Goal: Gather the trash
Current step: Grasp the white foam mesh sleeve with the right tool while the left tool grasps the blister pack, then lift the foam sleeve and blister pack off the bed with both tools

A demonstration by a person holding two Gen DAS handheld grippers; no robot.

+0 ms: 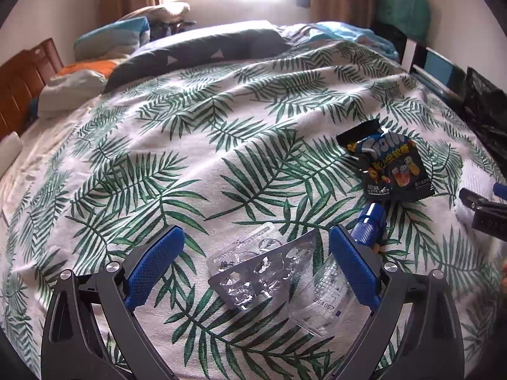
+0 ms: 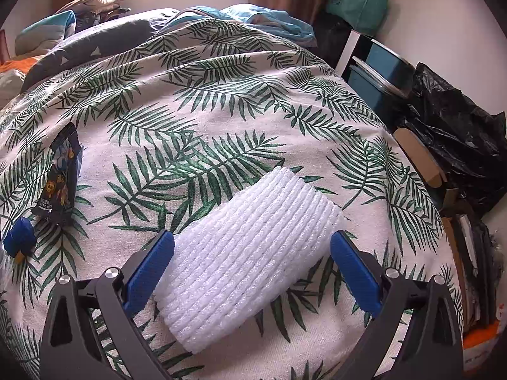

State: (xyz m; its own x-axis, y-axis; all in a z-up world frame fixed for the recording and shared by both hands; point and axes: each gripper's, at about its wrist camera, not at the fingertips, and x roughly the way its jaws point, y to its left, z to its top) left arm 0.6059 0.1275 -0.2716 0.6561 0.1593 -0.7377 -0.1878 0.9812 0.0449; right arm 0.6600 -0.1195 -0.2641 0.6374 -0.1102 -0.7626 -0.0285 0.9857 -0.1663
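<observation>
On the leaf-print bedspread (image 1: pixel 196 145) my left gripper (image 1: pixel 256 243) stands open around a silver blister pack (image 1: pixel 259 272) and a clear plastic bottle (image 1: pixel 326 297) with a blue cap (image 1: pixel 367 221). A black snack wrapper (image 1: pixel 393 164) lies just beyond the cap. My right gripper (image 2: pixel 252 247) is open with a white ribbed foam sheet (image 2: pixel 250 250) lying flat between its fingers. The right wrist view also catches the wrapper (image 2: pixel 61 174) and blue cap (image 2: pixel 19 237) at far left. A part of the right gripper (image 1: pixel 484 212) shows at the left view's right edge.
A black trash bag (image 2: pixel 456 145) sits off the bed's right side, beside blue bins (image 2: pixel 377 76) and cardboard (image 2: pixel 418 161). Pillows and a dark blanket (image 1: pixel 202 47) fill the far end of the bed. A wooden headboard (image 1: pixel 22 85) stands at left.
</observation>
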